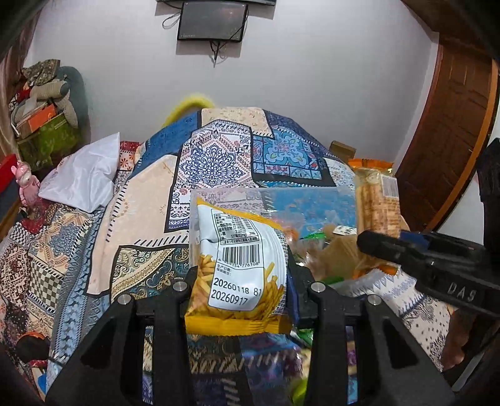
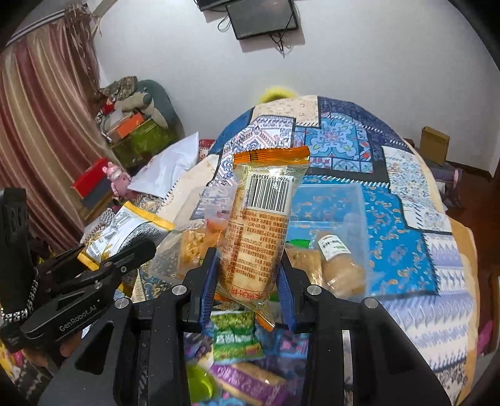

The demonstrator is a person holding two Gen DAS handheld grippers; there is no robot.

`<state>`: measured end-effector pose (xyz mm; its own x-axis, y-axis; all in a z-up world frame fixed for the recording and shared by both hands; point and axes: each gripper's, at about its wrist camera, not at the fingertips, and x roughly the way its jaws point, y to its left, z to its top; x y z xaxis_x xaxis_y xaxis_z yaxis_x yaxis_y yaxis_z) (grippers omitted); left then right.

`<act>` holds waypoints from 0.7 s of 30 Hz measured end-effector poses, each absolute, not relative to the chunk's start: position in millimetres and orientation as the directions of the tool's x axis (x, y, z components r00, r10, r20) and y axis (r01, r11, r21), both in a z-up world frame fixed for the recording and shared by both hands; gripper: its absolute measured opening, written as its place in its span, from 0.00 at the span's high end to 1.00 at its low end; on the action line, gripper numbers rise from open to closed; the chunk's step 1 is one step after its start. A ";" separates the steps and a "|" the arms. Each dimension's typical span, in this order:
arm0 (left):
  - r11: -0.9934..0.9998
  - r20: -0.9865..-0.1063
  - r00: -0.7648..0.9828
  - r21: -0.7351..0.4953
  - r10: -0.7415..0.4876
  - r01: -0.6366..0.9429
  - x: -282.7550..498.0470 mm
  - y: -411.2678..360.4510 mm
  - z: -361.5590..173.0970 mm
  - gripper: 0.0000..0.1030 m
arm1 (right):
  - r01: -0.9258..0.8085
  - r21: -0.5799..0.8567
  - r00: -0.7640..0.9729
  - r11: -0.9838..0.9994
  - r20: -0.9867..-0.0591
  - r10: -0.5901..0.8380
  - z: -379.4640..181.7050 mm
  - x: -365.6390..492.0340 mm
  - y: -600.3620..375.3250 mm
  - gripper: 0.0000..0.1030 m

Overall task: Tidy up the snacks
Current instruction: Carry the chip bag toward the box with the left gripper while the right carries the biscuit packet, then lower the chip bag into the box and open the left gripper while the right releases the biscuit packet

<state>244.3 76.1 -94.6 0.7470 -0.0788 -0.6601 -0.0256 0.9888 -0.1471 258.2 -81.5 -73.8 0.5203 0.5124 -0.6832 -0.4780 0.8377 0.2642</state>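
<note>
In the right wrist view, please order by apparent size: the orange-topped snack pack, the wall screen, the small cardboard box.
1. Orange-topped snack pack, largest, though it is nearest the camera, held in the right hand-held gripper.
2. Wall screen.
3. Cardboard box, smallest.

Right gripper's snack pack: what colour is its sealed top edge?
Orange, with a crimped seal, on the snack pack held in the right gripper; clearest in the right wrist view.

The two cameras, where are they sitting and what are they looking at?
Left wrist: sits on the left gripper, looking forward over the bed quilt; its fingers clamp a fries packet, and the right gripper shows.
Right wrist: sits on the right gripper, clamping an orange cracker pack; the left gripper shows.
Shared: clear bin, wall screen, both packets.
</note>
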 end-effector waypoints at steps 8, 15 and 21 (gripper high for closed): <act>0.987 -0.678 0.731 -0.157 -0.076 -0.044 274.6 82.4 -116.2 0.64 | -0.495 0.240 0.484 0.835 -0.722 0.494 -95.4 273.7 -61.9 0.69; 0.980 -0.696 0.715 -0.178 -0.059 -0.093 288.0 87.3 -131.1 0.54 | -0.500 0.195 0.492 0.844 -0.738 0.462 -100.3 274.1 -56.6 0.59; 0.977 -0.686 0.725 -0.190 -0.065 -0.092 276.3 88.1 -124.7 0.42 | -0.506 0.158 0.525 0.848 -0.724 0.448 -89.0 263.7 -61.3 0.46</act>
